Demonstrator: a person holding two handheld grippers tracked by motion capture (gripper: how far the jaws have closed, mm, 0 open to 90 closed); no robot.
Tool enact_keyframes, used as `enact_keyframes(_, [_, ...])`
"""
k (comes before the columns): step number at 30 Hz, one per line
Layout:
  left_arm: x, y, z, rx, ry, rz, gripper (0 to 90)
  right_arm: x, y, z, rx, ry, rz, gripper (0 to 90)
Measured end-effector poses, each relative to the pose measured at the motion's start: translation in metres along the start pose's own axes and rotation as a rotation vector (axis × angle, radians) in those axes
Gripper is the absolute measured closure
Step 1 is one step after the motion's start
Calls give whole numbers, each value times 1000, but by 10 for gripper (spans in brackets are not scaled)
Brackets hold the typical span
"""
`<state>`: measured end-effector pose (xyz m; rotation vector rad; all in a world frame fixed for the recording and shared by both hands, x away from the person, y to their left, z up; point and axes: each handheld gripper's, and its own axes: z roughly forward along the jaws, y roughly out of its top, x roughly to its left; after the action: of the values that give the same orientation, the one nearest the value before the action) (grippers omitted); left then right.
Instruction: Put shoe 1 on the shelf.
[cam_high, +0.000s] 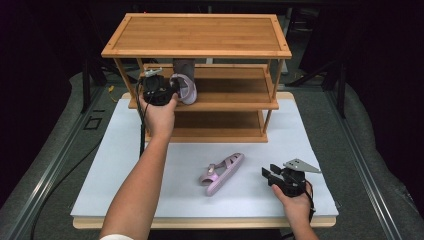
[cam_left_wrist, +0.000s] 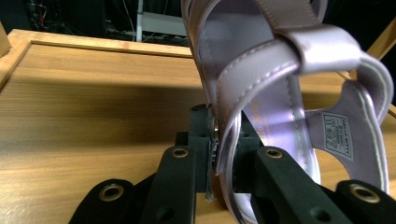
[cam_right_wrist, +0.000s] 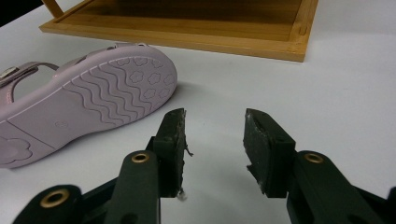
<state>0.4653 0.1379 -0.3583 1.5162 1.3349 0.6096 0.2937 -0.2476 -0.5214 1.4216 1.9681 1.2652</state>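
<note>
From up high, your left gripper (cam_high: 172, 90) had one pink sandal (cam_high: 184, 88) at the rack's middle shelf (cam_high: 235, 104). Its own view showed the jaws clamped on a strap (cam_left_wrist: 233, 93). Your right gripper (cam_right_wrist: 214, 140) sat wide open, nothing in it, beside the other sandal (cam_right_wrist: 88, 98) on the white mat (cam_right_wrist: 336, 93).

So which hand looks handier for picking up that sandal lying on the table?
Probably the right. Its gripper is open, empty and beside the sandal on the table, while the left gripper is holding the other sandal at the shelf.
</note>
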Motion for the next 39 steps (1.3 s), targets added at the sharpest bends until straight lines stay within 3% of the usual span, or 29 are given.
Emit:
enact_keyframes(7, [2, 6, 8, 34, 9, 21, 813, -1, 0, 2, 5, 2, -5, 586])
enact_keyframes(9, [3, 8, 9, 43, -32, -13, 813, -1, 0, 2, 7, 4, -6, 586])
enact_keyframes(12, [0, 10, 5, 64, -11, 23, 816, -2, 0, 2, 3, 6, -5, 586])
enact_keyframes(15, [1, 10, 4, 58, -17, 26, 817, -2, 0, 2, 6, 6, -1, 586])
enact_keyframes(21, [-1, 10, 10, 64, -15, 8, 808, -1, 0, 2, 9, 4, -6, 586])
enact_keyframes(24, [3, 12, 13, 80, -25, -27, 808, -1, 0, 3, 9, 8, -2, 585])
enact_keyframes(27, [7, 13, 14, 95, -12, -34, 799, -2, -1, 3, 12, 7, -3, 585])
enact_keyframes(29, [6, 13, 17, 83, -13, -68, 785, -2, 0, 3, 9, 8, -2, 586])
enact_keyframes(32, [7, 13, 19, 65, -7, -75, 743, -2, 0, 3, 10, 9, 0, 586])
enact_keyframes(34, [7, 13, 20, 29, -32, -108, 694, -2, 0, 4, 12, 10, -3, 585])
enact_keyframes(35, [9, 14, 19, 33, -40, -92, 657, -2, 0, 4, 11, 11, -3, 585])
enact_keyframes(39, [9, 15, 16, -2, -57, -92, 564, -2, 0, 4, 11, 10, -2, 585])
